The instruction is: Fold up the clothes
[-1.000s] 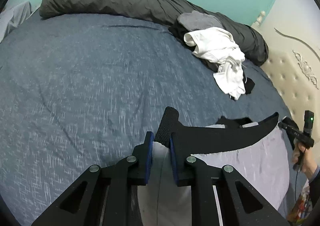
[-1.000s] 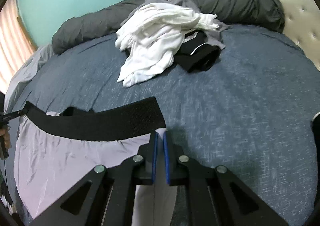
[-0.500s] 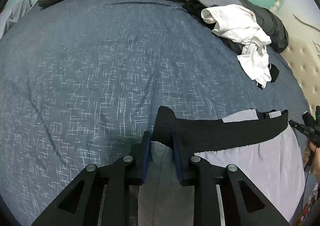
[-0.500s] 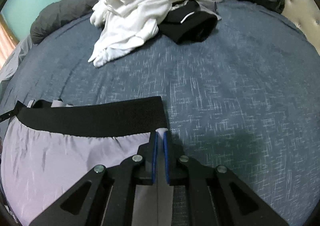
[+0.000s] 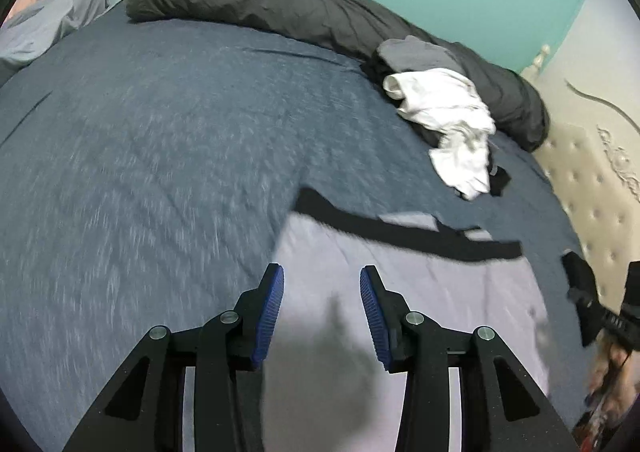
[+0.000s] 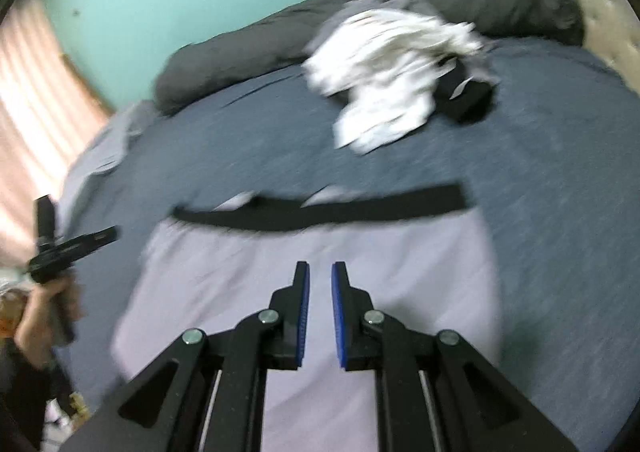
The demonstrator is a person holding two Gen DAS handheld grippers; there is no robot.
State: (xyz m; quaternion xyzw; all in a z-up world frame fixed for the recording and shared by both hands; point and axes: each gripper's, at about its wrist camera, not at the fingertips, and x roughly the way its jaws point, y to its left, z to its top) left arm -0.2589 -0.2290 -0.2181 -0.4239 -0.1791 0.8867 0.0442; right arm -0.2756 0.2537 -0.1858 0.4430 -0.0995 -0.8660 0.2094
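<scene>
The lilac shorts (image 5: 400, 292) lie spread flat on the bed (image 5: 160, 172) near its front edge, black waistband (image 6: 320, 208) toward the middle; both the left tool (image 5: 322, 288) and right tool (image 6: 320, 284) hover above them, jaws parted and holding nothing. A neat fold likely wants matching corners pinched and one half carried squarely over the other. The heap of white and black clothes (image 6: 384, 88) and rolled dark duvet (image 5: 280, 8) lie well apart toward the far edge, so nothing obstructs.

My left tongs (image 5: 322, 298) are matt black plastic with ribbed blue pads (image 5: 269, 316) and shiny metal screws. The pale lilac shorts (image 5: 400, 292) look like smooth thin cloth; their waistband (image 5: 400, 230) is matt black. The bed cover (image 5: 160, 132) is heathered blue cloth.
</scene>
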